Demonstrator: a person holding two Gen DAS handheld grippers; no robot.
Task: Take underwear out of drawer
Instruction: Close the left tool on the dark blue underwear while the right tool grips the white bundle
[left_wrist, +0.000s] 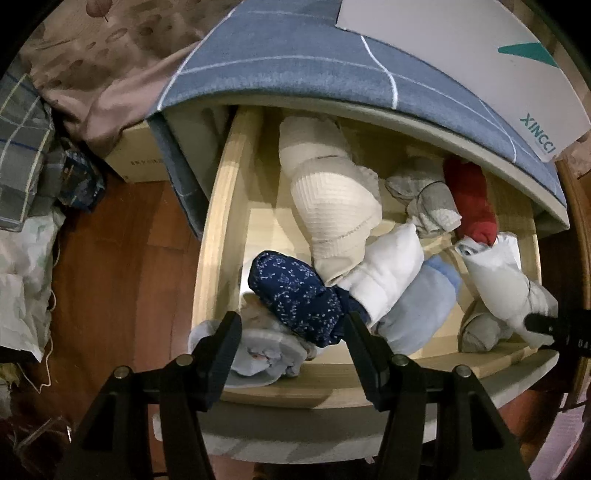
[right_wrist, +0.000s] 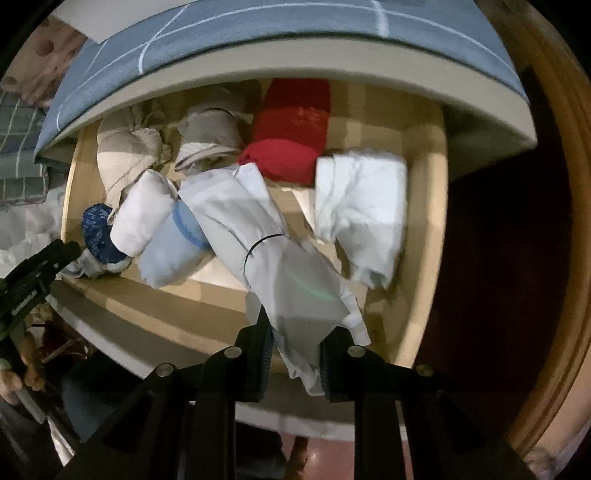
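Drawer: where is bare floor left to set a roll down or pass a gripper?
Bare wood along the drawer left wall beside the cream roll, and right of the white folded piece. The front middle, around the navy roll, is crowded.

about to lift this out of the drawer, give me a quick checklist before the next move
1. Right claw shut on the white rolled garment: ok.
2. Grip is near the roll's end, not its middle: not ok, it may sag or slip.
3. Roll clear of the light blue roll beside it: cannot tell, they look to be touching.
4. Left claw open and holding nothing: ok.
5. Drawer pulled out enough for the lift: ok.
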